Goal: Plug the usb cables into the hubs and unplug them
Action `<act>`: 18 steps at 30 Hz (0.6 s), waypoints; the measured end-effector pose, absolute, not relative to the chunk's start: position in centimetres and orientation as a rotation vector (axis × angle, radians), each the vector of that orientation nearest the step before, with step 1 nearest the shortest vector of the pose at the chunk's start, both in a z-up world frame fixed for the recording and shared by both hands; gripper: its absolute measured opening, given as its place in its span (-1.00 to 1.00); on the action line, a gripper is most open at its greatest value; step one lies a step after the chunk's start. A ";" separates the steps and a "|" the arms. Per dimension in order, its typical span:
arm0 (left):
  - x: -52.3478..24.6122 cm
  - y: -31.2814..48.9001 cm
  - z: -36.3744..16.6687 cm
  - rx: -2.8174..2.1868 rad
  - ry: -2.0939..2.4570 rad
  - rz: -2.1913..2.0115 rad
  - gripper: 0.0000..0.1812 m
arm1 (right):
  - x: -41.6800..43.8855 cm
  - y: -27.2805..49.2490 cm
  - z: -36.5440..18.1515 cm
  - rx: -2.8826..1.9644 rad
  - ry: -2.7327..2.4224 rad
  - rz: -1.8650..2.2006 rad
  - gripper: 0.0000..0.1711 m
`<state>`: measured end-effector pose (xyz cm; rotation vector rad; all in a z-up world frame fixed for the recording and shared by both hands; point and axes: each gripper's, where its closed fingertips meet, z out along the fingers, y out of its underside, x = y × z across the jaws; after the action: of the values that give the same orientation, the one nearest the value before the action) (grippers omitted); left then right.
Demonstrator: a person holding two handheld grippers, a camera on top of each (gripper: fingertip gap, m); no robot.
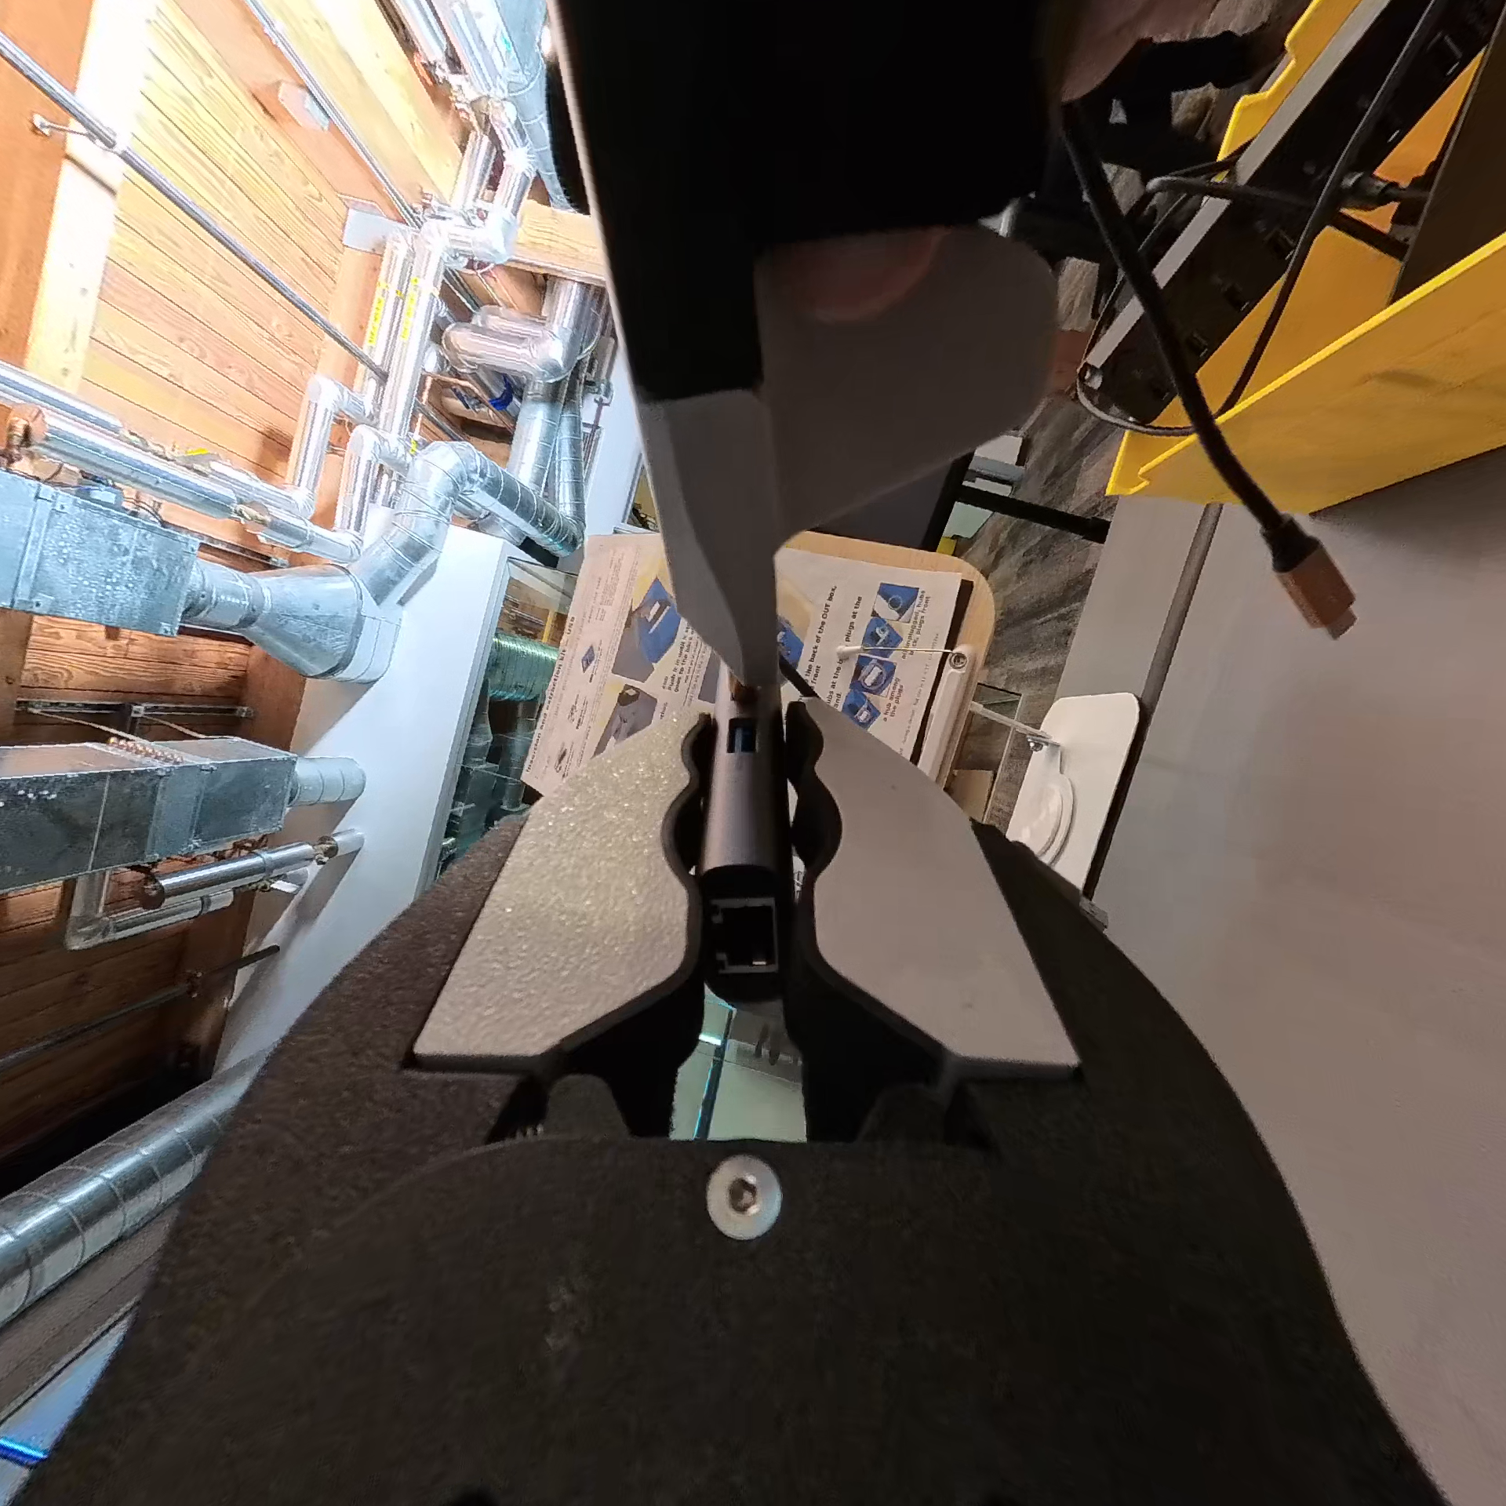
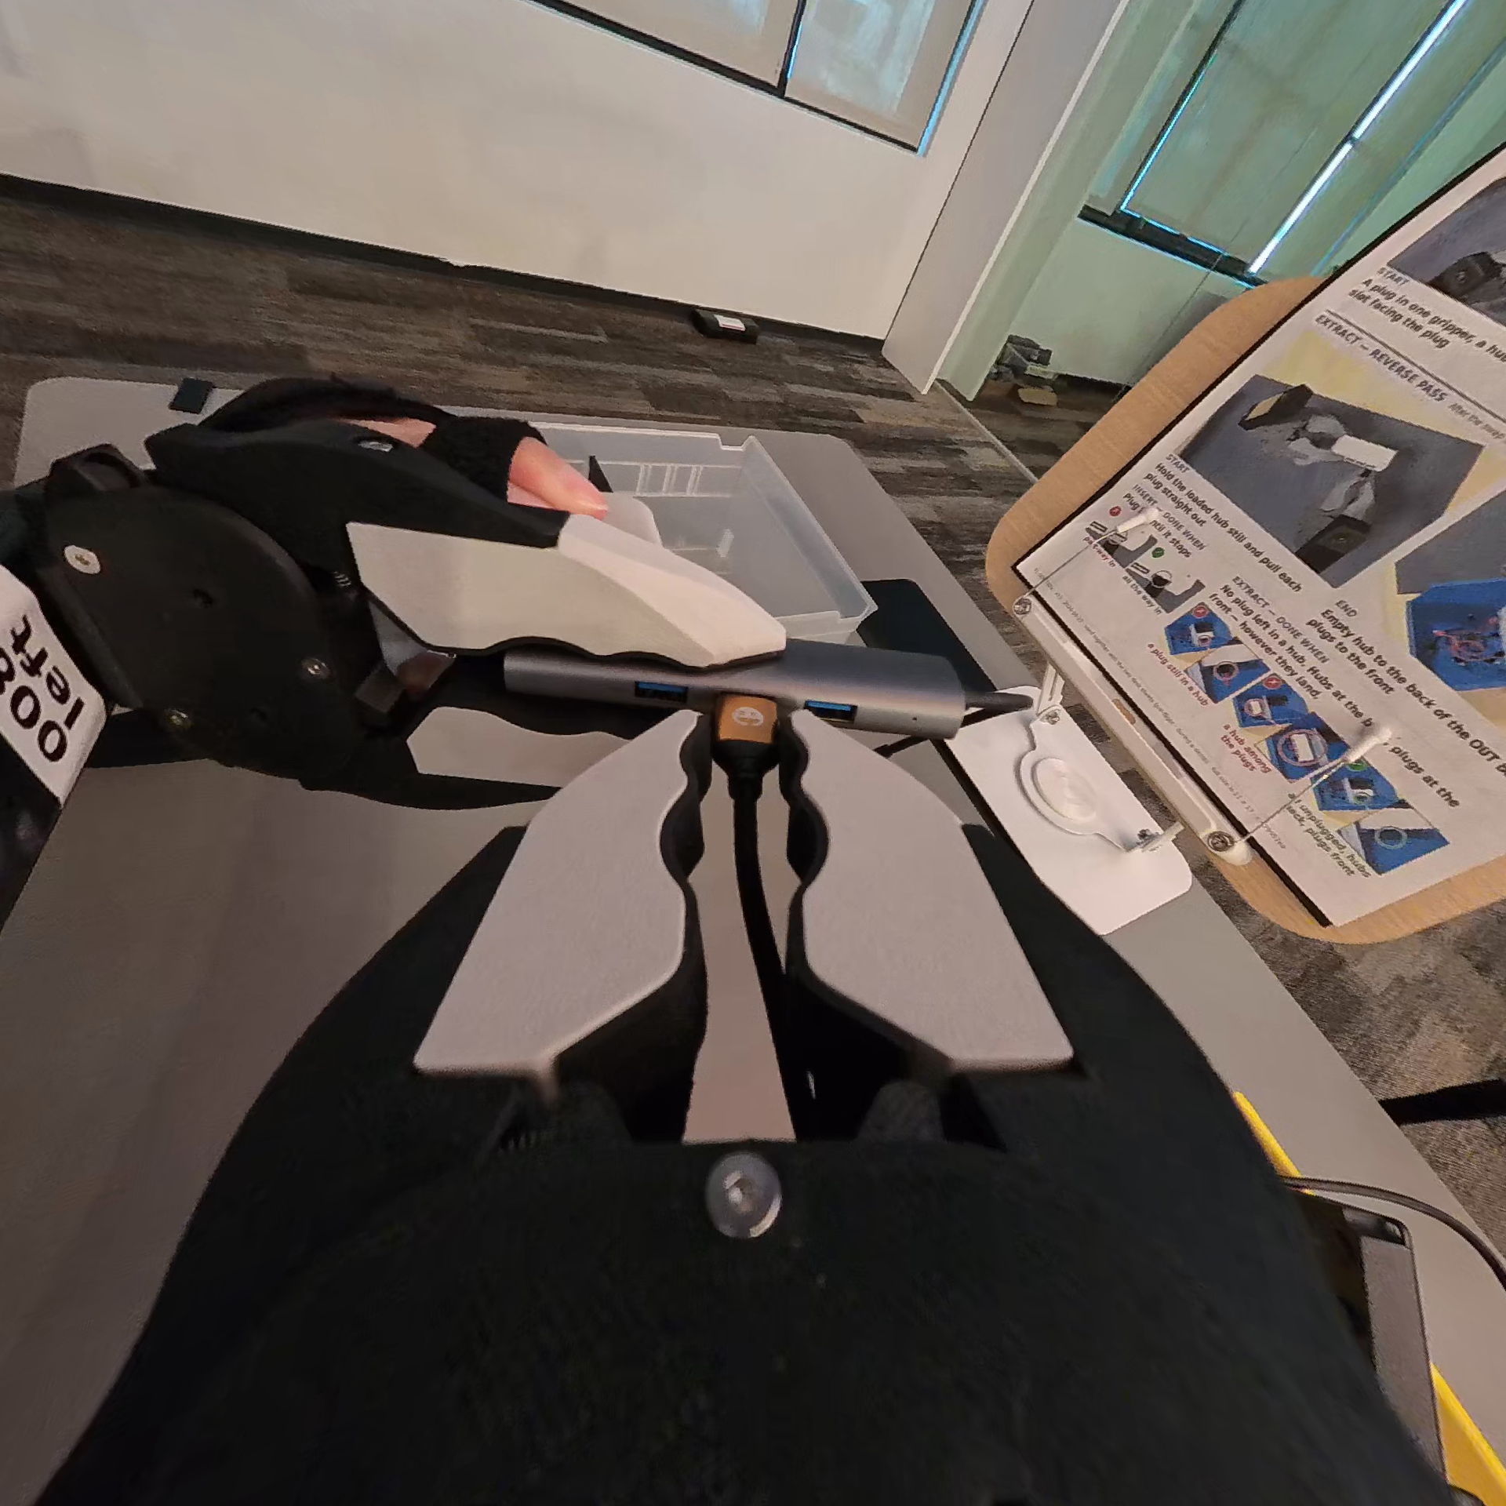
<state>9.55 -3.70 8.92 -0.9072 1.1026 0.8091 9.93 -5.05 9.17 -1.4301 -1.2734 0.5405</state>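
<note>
My left gripper (image 1: 741, 721) is shut on a dark grey USB hub (image 1: 737, 823), seen end-on with a square port facing the camera. In the right wrist view the hub (image 2: 880, 680) lies level, clamped by the left gripper (image 2: 652, 603). Blue ports show on either side of its middle port. My right gripper (image 2: 743, 729) is shut on a USB plug (image 2: 743, 719) with a gold collar and black cable. The plug's tip sits against or in the hub's middle port; how deep is hidden. The right gripper's fingers (image 1: 717, 530) come in from above in the left wrist view.
A yellow bin (image 1: 1345, 367) holds more hubs and black cables; one loose copper-coloured plug (image 1: 1312, 587) hangs from it. A picture board on a wooden stand (image 2: 1304, 611), a white base plate (image 2: 1076, 815) and a clear plastic tray (image 2: 733, 521) stand on the grey table (image 2: 204, 937). My two grippers' fingertips are within a few centimetres of each other.
</note>
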 end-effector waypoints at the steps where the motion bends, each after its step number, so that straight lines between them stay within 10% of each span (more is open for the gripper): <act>1: 9.6 -3.7 9.0 -0.905 1.102 0.807 -0.81 | 9.9 -5.1 9.2 -1.428 -1.275 0.543 -0.82; 18: 11.0 -5.1 8.7 -0.836 1.134 0.749 -0.84 | 9.6 -5.2 8.3 -1.481 -1.293 0.584 -0.79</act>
<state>10.96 -5.12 8.71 -0.8363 1.1340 0.7485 9.59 -5.21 8.27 -1.4814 -1.2929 0.5840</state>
